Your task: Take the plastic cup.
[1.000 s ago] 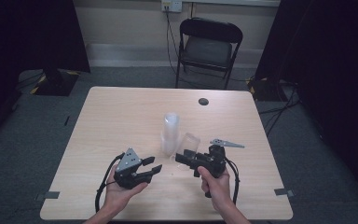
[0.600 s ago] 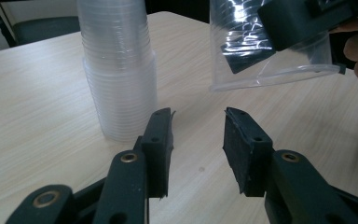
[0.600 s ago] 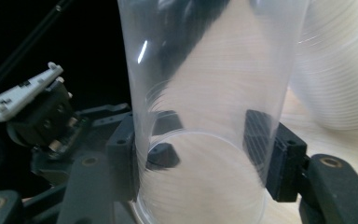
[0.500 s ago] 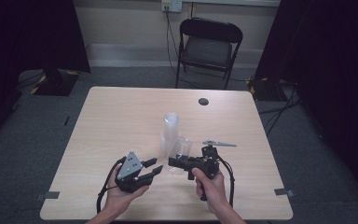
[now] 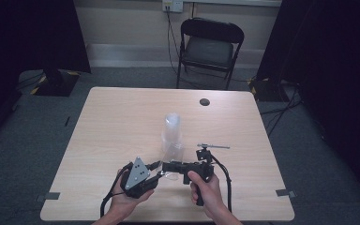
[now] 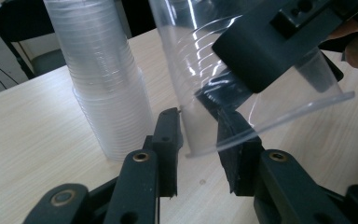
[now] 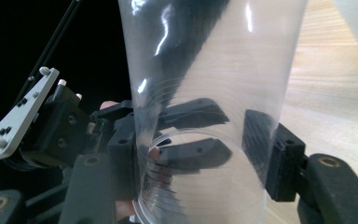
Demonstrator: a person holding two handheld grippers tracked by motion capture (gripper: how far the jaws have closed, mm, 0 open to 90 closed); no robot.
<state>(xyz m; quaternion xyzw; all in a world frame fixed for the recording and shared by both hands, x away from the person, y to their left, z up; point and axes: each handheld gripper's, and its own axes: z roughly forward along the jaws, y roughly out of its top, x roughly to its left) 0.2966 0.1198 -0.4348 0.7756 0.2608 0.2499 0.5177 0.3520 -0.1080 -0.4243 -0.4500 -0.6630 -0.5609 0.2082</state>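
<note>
1. Clamped on either side of a clear plastic cup (image 7: 205,116), the right gripper (image 7: 200,163) has its two black jaws pressed against the cup's wall near the rim, so the cup is held between them.
2. Jaws of the left gripper (image 6: 199,140) stand parted around the lower edge of that same cup (image 6: 242,84): one pad sits just outside the rim and the other reads as just inside it, dark through the plastic. Whether they press the wall cannot be told.
3. From above, the cup (image 5: 172,154) is tilted between the two tools near the table's front edge, with the left gripper (image 5: 155,174) and right gripper (image 5: 168,167) meeting beneath it.
4. Just behind the held cup stands a stack of clear cups (image 5: 172,129), upright. In the left gripper view this stack (image 6: 105,79) rises close beside the cup, a narrow gap between them.
5. Beyond the stack the wooden table (image 5: 122,117) lies bare to its far edge, apart from a small dark disc (image 5: 205,101) near the back right.
6. A black folding chair (image 5: 209,47) stands past the far edge, well apart.
</note>
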